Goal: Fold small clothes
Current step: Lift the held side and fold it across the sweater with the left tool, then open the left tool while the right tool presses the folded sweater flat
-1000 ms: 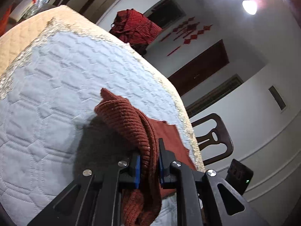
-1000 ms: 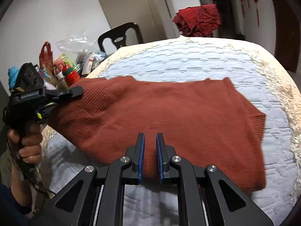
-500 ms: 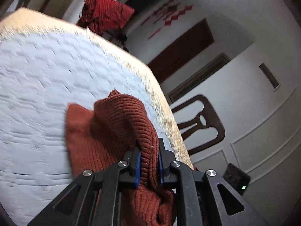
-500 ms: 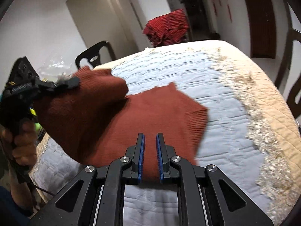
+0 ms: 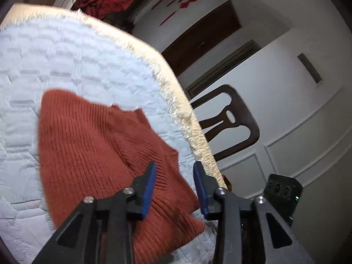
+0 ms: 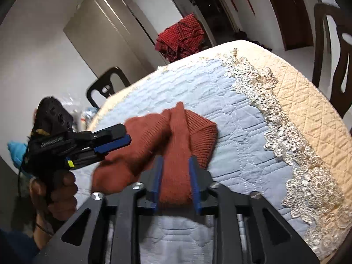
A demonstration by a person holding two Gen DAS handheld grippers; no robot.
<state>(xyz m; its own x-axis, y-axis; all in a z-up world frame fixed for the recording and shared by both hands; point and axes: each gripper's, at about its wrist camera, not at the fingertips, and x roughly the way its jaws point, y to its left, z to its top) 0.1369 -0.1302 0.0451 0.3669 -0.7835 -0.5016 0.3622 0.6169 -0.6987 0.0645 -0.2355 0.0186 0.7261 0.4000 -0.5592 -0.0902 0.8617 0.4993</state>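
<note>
Lying folded over on the table (image 6: 308,101), the sweater (image 5: 92,149) needs tidying; left gripper (image 5: 175,176) gapes empty, right gripper (image 6: 175,169) straddles a fold loosely.

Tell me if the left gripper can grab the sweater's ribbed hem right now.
Probably yes: the left gripper is open just over the rust sweater, its ribbed hem beside one finger, nothing between them.

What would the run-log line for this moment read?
left gripper: open, off cloth | right gripper: around sweater fold, grip unclear | rust sweater: folded on quilted table
</note>
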